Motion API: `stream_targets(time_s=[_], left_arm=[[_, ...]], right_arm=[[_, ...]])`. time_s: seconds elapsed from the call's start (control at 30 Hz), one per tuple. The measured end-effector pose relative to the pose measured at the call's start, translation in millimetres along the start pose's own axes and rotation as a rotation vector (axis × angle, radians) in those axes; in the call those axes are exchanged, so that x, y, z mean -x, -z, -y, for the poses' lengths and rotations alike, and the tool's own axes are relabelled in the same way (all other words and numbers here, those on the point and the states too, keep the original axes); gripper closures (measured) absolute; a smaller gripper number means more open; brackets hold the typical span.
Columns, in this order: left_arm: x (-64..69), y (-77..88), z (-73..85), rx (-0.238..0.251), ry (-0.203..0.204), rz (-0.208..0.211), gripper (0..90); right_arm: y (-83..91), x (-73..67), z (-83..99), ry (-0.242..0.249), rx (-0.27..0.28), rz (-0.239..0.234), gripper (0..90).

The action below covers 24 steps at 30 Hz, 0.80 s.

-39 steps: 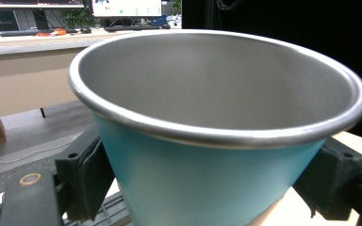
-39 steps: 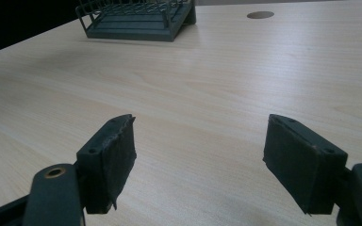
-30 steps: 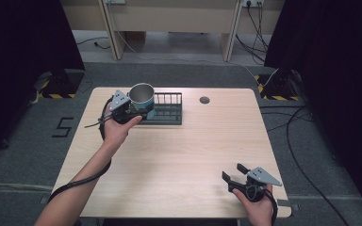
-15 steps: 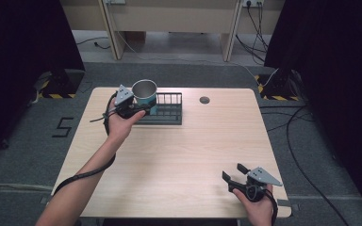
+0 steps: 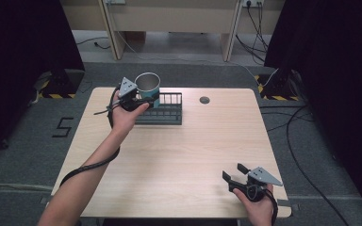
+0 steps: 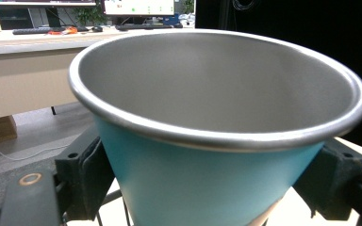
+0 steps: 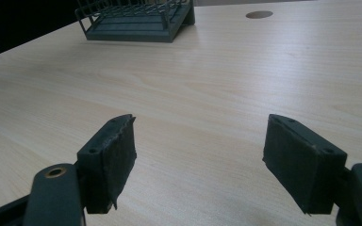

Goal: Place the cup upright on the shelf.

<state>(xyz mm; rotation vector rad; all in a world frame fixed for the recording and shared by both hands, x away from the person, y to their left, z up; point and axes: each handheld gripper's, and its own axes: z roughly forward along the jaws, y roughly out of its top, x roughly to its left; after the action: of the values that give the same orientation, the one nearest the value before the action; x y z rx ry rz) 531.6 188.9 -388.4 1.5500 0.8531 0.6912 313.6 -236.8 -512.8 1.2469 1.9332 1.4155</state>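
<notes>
**Cup held over rack**

Pale wooden bench [image 5: 169,155]. At its far edge, a dark wire rack [image 5: 165,110]. Above the rack's left end, a teal cup [image 5: 148,88], upright, gripped between left gripper [image 5: 139,100] fingers. Near right corner: right gripper [image 5: 234,174], fingers spread wide, holding nothing.

— What carries everything?
— A pale wooden table [image 5: 179,155].
— And what sits on it?
— A dark wire rack [image 5: 162,110] near the far edge, with a round hole [image 5: 204,100] in the tabletop beside it.
</notes>
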Motion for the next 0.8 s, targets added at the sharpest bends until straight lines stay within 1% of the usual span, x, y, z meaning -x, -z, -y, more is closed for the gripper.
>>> stream_targets(time_s=[0.13, 0.23, 0.57, 0.8], left_arm=[[-1.1, -2.7, 0.6, -0.006, 0.003, -0.007, 16.3], [-3.9, -7.1, 1.5, -0.009, 0.014, -0.020, 16.3], [-8.1, -13.2, 4.5, -0.028, 0.015, -0.043, 16.3], [-15.1, -19.6, 10.3, -0.036, 0.030, -0.061, 16.3]], right_arm=[[0.2, -1.0, 0.1, -0.001, -0.001, -0.001, 26.5], [0.3, -0.8, 0.1, -0.002, -0.001, -0.001, 26.5], [0.4, -1.0, 0.2, 0.001, 0.000, -0.004, 26.6], [0.6, -1.1, 0.2, 0.001, 0.000, -0.006, 26.6]])
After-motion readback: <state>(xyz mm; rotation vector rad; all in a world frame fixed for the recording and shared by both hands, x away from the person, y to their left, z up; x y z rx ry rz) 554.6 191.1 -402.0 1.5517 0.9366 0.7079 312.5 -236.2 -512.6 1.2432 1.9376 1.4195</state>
